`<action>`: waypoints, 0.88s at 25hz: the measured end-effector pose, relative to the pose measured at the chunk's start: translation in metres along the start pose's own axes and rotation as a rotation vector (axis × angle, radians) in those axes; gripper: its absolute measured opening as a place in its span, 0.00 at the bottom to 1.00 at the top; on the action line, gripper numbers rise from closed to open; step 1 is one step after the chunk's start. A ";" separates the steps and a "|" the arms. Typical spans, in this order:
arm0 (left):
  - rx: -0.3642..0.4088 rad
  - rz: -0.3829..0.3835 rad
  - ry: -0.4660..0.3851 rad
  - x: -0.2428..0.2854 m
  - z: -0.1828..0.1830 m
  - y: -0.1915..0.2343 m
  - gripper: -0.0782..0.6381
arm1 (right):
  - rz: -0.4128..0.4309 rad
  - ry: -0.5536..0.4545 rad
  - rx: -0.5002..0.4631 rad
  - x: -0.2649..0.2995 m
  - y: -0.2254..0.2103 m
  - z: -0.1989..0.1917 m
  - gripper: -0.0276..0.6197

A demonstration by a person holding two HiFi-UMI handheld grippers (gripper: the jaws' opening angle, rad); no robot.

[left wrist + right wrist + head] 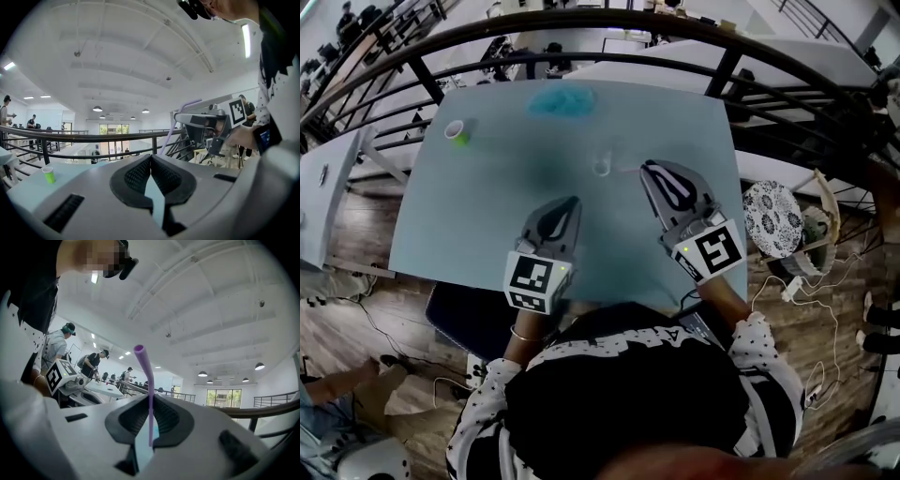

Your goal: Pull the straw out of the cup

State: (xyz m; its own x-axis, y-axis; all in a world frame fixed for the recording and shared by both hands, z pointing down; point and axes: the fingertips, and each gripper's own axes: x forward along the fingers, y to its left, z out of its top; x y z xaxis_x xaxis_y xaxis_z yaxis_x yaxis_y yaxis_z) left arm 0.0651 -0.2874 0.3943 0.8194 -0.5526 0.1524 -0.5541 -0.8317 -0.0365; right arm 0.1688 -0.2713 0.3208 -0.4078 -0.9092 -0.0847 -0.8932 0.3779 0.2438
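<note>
The right gripper (150, 401) is holding its fingers (133, 417) clamped on the purple straw (146, 380). The straw is standing upright between the two pads. Its lower end is showing free just under the grip, and its bent top is rising well above the fingertips. The left gripper (151, 159) is pressing its fingers (136, 177) together at the tips, with only a sliver of the counter showing in the gap behind them.

From the head view, both grippers are hovering over the pale blue counter (478, 216). The left gripper (573, 202) is sitting closer to the person, and the right gripper (648, 170) is reaching a little farther forward. Seen from the left gripper, the straw (174, 125) is slanting up just in front of the right fingers, off to the right of the left fingertips.

A clear cup (602, 167) is standing on the counter just to the left of the right fingertips, apart from them. It is ahead of the left fingertips and slightly to their right. The straw itself is too thin to make out in the head view.

Farther out, a small green cup (457, 133) is sitting well off to the left of the left fingers, near the counter's far left corner. A blurred blue heap (562, 100) is lying beyond the clear cup, close to the far edge. A dark railing (581, 22) is curving past that edge
</note>
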 end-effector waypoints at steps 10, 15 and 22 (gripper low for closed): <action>0.002 -0.009 0.001 0.001 0.000 -0.001 0.12 | -0.001 0.005 0.004 -0.002 0.003 -0.001 0.11; 0.004 -0.013 0.005 0.003 -0.002 -0.002 0.12 | -0.002 0.008 0.005 -0.003 0.003 -0.003 0.11; 0.005 -0.019 0.005 0.005 -0.001 -0.003 0.12 | -0.009 0.011 0.007 -0.004 0.000 -0.004 0.11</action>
State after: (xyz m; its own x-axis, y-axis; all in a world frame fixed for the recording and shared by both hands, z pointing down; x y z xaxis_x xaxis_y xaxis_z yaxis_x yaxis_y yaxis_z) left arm 0.0706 -0.2870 0.3961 0.8289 -0.5367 0.1577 -0.5379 -0.8421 -0.0388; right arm 0.1711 -0.2685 0.3255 -0.3976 -0.9144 -0.0759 -0.8981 0.3710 0.2362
